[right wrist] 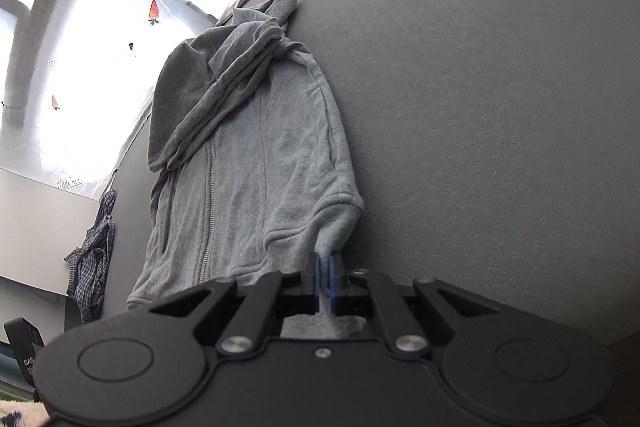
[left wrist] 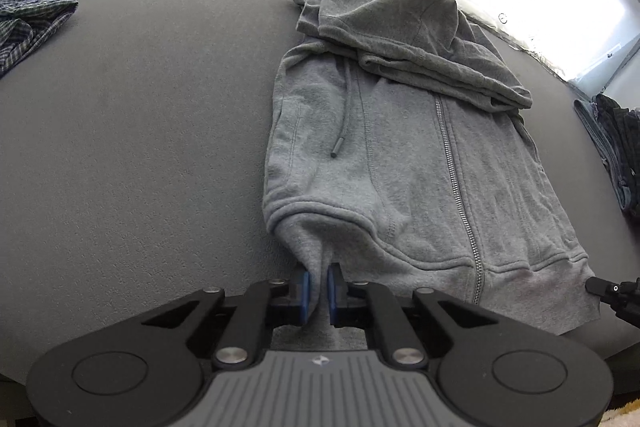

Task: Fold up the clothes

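Grey fleece zip hoodie (left wrist: 400, 147) lies flat on the dark felt-like bench (left wrist: 140, 147), sleeves tucked in, hood flopped over the chest at 12 o'clock. Left gripper (left wrist: 319, 285) and right gripper (right wrist: 323, 277) each have jaws pinched nearly closed on a hem corner at 6 o'clock. Looks like the bottom-up fold; both corners need lifting together toward the hood. Plaid shirt (left wrist: 28, 23) sits at 10 o'clock.

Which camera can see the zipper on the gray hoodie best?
The left wrist view: the zipper runs clearly down the hoodie from hood to hem. In the right wrist view the zipper looks thinner, and the gripper body hides its bottom end.
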A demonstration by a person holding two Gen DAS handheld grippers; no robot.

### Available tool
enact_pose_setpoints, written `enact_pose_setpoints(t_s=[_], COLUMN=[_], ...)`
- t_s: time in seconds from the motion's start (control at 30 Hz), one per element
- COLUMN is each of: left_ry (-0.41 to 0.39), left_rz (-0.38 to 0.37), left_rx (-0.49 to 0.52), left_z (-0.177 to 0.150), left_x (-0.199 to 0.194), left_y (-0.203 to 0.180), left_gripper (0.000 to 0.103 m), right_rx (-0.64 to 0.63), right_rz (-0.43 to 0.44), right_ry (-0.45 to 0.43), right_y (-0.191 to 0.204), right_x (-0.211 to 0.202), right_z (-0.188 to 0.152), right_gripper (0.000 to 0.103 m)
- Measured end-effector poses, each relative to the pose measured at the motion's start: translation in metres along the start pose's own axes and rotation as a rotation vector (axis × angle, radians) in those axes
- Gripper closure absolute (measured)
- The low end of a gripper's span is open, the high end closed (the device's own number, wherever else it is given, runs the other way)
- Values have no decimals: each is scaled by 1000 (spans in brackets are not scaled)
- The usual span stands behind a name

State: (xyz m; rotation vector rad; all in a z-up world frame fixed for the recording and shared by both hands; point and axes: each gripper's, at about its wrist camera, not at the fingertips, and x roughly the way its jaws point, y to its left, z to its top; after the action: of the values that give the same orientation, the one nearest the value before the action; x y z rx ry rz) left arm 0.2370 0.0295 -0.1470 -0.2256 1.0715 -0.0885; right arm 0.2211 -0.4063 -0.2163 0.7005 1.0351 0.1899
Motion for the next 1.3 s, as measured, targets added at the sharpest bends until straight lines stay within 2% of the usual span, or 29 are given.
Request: enact_pose_setpoints(t_s=[0.13, 0.37, 0.47, 0.57, 0.67, 0.97, 1.17, 1.3], left_ry=[-89, -221, -260, -274, -291, -338, -336, -331], left_rz=[-11, -58, -68, -64, -64, -92, -98, -116], left_rx=[-5, -89, -132, -147, -152, -166, -174, -174], left_z=[20, 65, 83, 103, 121, 163, 194, 223], left_x=[-22, -38, -39, -37, -34, -24, -1, 23], left_y=[-9, -13, -11, -12, -18, -18, -12, -13], left_gripper=[94, 94, 94, 94, 94, 94, 94, 94], right_rx=[15, 96, 114, 53, 37, 86, 99, 131], right_rz=[77, 247, 285, 250, 250, 294, 285, 249], right_ry=[-48, -185, -233, -260, -281, -349, -358, -331], right_y=[12, 37, 45, 57, 64, 76, 76, 73], right_x=[-11, -22, -20, -16, -12, 6, 28, 62], right_z=[15, 55, 73, 92, 109, 148, 176, 204], right_gripper=[98, 98, 98, 98, 98, 98, 98, 98])
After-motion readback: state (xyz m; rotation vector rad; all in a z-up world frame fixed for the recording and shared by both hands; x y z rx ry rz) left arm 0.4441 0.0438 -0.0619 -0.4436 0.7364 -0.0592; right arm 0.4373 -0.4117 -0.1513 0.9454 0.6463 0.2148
